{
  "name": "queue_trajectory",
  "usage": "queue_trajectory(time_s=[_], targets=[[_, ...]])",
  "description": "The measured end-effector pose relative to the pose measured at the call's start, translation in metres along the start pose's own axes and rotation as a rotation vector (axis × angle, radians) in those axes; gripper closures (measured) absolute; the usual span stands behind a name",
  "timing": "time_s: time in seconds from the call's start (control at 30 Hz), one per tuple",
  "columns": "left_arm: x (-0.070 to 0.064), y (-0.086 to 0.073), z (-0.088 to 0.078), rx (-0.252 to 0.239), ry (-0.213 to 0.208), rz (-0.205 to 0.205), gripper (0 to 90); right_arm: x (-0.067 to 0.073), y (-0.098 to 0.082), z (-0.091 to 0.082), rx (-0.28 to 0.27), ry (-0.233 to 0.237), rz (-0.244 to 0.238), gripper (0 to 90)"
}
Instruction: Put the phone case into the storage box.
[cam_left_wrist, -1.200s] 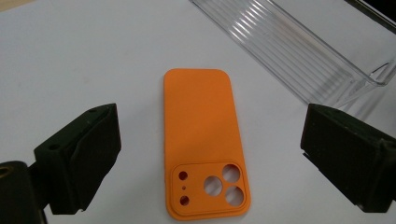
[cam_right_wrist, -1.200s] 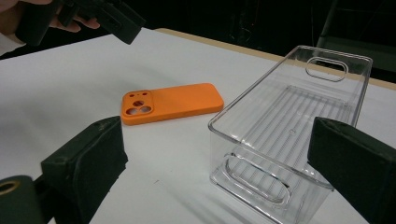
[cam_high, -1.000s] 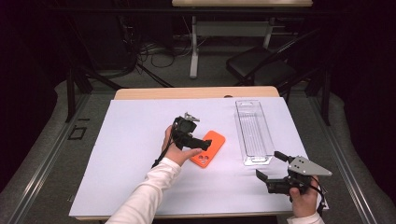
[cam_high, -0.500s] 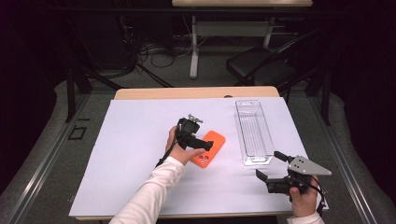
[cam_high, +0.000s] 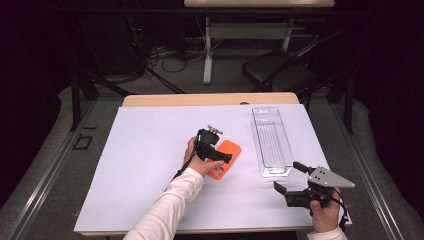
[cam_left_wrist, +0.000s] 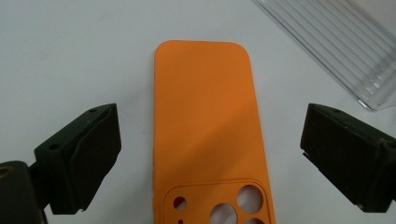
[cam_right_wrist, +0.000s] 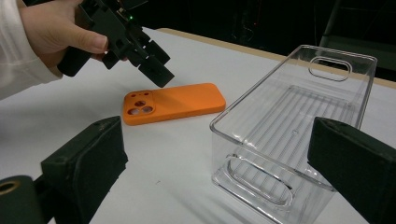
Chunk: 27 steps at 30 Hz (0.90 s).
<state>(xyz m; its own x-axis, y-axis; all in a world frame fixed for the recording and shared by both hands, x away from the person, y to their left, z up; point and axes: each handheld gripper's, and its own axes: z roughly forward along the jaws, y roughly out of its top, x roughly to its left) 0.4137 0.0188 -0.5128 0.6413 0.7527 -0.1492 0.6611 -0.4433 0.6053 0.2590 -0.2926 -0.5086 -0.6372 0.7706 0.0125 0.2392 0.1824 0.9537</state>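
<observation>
The left gripper (cam_high: 226, 159) hangs over the orange case (cam_left_wrist: 208, 130), jaws spread wide to either side of it and holding nothing; the case lies flat, back up, on the white table (cam_high: 150, 150), just beside the clear bin (cam_high: 271, 142) and apart from it. The right gripper (cam_high: 291, 181) waits near the table's front edge, jaws also apart and empty, short of the bin's near end.

Likely the case is to be lifted, perhaps into the bin; that is a guess. The risks, as I judge them: the case is thin and flat, so the 2 jaws may close above its edges and slide off; if they pinch only the soft rim, it could flex and spring out; a jaw landing off-centre may push it sideways against the bin; pressing down too hard could jam the jaws on the table.
</observation>
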Motion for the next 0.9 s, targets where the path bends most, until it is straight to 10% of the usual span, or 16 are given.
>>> queue_trajectory(time_s=[0.9], targets=[[-0.009, -0.011, 0.035, 0.052, 0.04, 0.039, 7.3, 0.0, 0.0, 0.0, 0.003, 0.003, 0.001, 3.9]])
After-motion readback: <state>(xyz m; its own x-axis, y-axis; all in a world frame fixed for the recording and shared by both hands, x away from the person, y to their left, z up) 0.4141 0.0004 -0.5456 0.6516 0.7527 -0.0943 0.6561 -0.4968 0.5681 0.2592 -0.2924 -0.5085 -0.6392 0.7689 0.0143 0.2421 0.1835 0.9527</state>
